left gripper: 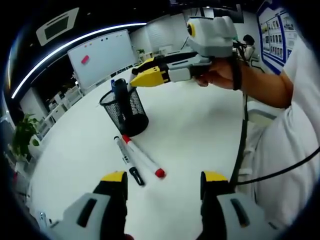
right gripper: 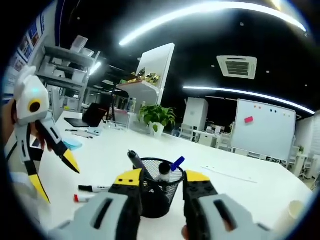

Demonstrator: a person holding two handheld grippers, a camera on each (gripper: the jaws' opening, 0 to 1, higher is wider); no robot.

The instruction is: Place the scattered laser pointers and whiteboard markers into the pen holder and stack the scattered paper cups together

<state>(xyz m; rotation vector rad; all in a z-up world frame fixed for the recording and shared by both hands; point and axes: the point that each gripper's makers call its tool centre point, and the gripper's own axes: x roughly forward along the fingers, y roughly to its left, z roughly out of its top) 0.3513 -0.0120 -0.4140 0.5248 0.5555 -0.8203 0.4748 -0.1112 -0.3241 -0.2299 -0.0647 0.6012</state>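
Your left tool point(left gripper: 162, 181) hangs over the white bench point(left gripper: 200, 130) with its jaws apart and nothing between them. Just ahead of it two markers lie side by side on the bench, touching or nearly so: a red marker point(left gripper: 143, 156) and a black marker point(left gripper: 129, 161). Beyond them stands the black mesh holder point(left gripper: 126, 111), upright, with some pens already inside. Your right tool point(left gripper: 150, 75) is in the air close to the rim of the holder; in the right gripper view its jaws point(right gripper: 159, 181) are apart with nothing between them, and the holder point(right gripper: 157, 192) is directly in front. A paper cup point(right gripper: 295, 212) stands near the right edge of the bench, well apart from the holder.
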